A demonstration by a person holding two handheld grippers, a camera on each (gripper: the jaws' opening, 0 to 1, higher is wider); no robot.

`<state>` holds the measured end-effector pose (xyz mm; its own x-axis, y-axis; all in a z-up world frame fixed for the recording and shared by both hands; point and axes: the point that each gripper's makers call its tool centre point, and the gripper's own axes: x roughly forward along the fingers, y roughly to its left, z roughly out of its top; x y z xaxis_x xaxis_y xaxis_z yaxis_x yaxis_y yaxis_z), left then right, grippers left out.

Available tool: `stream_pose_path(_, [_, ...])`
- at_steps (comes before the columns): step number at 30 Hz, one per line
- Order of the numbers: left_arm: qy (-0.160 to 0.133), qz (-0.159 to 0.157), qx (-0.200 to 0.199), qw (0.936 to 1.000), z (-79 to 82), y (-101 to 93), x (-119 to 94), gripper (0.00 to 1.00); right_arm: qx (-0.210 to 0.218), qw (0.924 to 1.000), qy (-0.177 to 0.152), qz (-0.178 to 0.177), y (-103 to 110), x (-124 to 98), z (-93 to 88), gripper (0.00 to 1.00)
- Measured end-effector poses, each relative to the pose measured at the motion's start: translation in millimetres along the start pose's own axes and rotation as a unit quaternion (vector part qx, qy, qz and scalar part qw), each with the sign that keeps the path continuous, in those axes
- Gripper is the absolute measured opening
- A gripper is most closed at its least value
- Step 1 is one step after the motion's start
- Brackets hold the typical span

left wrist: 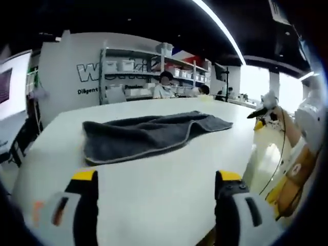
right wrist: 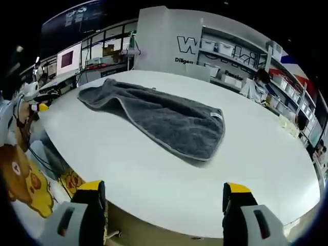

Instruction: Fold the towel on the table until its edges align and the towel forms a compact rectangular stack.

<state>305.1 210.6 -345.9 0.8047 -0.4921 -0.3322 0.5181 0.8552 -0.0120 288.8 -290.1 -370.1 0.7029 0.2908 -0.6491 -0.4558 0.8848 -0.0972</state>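
Grey towel folded lengthwise on the white table

Here the grey towel (left wrist: 148, 134) lies flat as a long doubled strip in the middle of the white table (left wrist: 169, 200), one end lumpy. The left gripper (left wrist: 156, 179) hangs over the near edge, jaws wide apart, gripping nothing. The right gripper (right wrist: 164, 190) does the same from another side, jaws apart, well short of the towel (right wrist: 164, 120). Shelves (left wrist: 154, 69) stand behind.

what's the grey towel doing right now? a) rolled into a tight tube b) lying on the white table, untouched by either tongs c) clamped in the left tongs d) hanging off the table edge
b: the grey towel lies loosely folded on the white table, with both pairs of tongs open and short of it.
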Motion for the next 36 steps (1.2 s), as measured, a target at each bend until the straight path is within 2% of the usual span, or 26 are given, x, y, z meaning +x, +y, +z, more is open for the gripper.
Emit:
stream_pose_path(5, [-0.004, 0.001, 0.004, 1.0000, 4.2, 1.7, -1, 0.99, -0.001, 1.0000, 0.001, 0.002, 0, 3, 1.8, 0.99])
stream_pose_path(26, [0.001, -0.013, -0.017, 0.9998, -2.1, 4.3, 3, 0.99, -0.001, 1.0000, -0.004, -0.004, -3, 3, 4.0, 0.98])
stream_pose_path(32, [0.004, -0.011, -0.023, 0.9997, -3.7, 27.4, 6, 0.99, -0.015, 0.9999, -0.005, -0.003, -7, 3, 4.0, 0.97])
stream_pose_path(36, [0.008, -0.012, -0.016, 0.9998, -5.8, 49.8, 11, 0.99, -0.050, 0.9987, 0.003, 0.002, -15, 4, 0.4, 0.96])
